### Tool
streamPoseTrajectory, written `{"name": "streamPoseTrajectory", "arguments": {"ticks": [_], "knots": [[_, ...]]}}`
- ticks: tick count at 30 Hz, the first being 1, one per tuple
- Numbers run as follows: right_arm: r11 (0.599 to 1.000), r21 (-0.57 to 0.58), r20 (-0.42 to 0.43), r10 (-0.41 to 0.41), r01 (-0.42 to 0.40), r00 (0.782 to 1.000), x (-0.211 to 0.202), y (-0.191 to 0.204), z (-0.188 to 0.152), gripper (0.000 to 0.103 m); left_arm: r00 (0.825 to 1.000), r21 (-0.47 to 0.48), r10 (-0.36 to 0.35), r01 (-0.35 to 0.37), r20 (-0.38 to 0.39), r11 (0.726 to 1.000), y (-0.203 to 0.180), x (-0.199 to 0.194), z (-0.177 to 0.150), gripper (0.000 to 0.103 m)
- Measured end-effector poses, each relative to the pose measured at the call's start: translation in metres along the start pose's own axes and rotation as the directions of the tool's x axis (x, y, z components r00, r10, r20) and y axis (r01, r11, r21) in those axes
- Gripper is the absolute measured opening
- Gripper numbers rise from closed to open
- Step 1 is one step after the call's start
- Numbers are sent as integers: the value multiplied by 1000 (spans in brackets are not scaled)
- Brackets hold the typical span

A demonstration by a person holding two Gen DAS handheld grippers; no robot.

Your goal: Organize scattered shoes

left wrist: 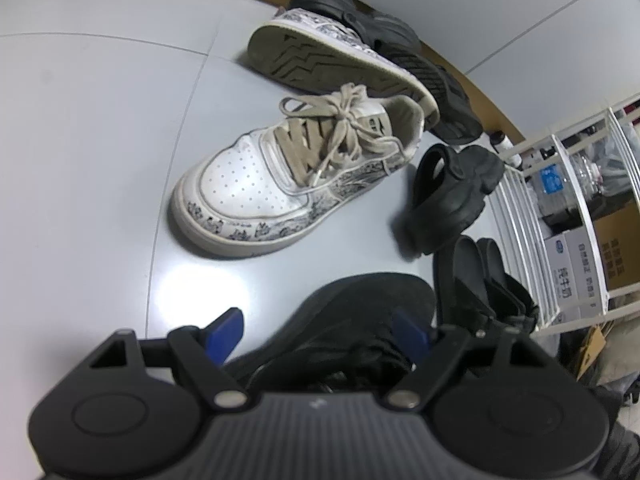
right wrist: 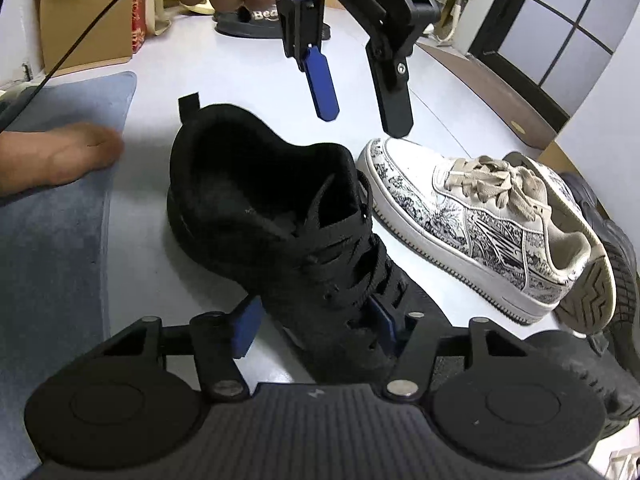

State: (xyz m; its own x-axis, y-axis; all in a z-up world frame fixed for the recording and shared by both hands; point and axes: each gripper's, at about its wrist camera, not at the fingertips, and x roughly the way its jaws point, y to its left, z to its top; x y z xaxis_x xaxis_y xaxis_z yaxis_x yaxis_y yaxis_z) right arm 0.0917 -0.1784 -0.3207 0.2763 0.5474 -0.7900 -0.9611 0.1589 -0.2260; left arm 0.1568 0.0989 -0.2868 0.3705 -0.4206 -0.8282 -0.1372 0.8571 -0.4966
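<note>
Nearest me, the right gripper (right wrist: 316,326) straddled the front of the black sneaker (right wrist: 288,236) on the pale floor (right wrist: 224,92). Its blue pads sat either side of the laces; the right pad looked against the shoe, the left just clear, so I could not call it a firm hold. To lift cleanly it probably needed to close squarely across the upper and keep the sole level. Beyond, the left gripper (right wrist: 360,116) hung wide open and empty above the heel. Farther right lay the white patterned sneaker (right wrist: 472,220), its mate tipped behind it.
</note>
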Motion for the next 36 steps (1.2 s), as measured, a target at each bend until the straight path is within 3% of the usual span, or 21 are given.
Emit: {"name": "streamPoseTrajectory", "arguments": {"ticks": [13,18,22,27,29,31,34,36], "knots": [[981,195,-66,-1,13,998,-10,-10,-7,30,1000,-4,-1,1,-3,1000,-2,2,0,83],[959,281,-88,-20,44,996,-18,-11,-11,26,1000,-3,-1,1,5,1000,-3,1,0,83],[930,364,-78,-26,53,997,-25,-18,-14,14,1000,-3,-1,1,6,1000,-3,1,0,83],[904,427,-29,22,-8,999,-36,-28,-18,13,1000,-5,1,-1,7,1000,-2,1,0,83],[906,422,-21,23,-12,1000,-41,-29,-19,20,1000,-8,4,-3,7,1000,-2,1,1,83],[909,416,-17,12,-4,1000,-44,-31,-20,57,1000,-12,5,-5,7,1000,-1,2,1,83],[911,412,7,-1,-2,1000,-48,-36,-22,90,1000,-12,5,-5,10,1000,-1,1,1,83],[912,410,2,1,-2,1000,-45,-39,-21,93,1000,-13,4,-4,9,1000,-1,1,1,83]]}}
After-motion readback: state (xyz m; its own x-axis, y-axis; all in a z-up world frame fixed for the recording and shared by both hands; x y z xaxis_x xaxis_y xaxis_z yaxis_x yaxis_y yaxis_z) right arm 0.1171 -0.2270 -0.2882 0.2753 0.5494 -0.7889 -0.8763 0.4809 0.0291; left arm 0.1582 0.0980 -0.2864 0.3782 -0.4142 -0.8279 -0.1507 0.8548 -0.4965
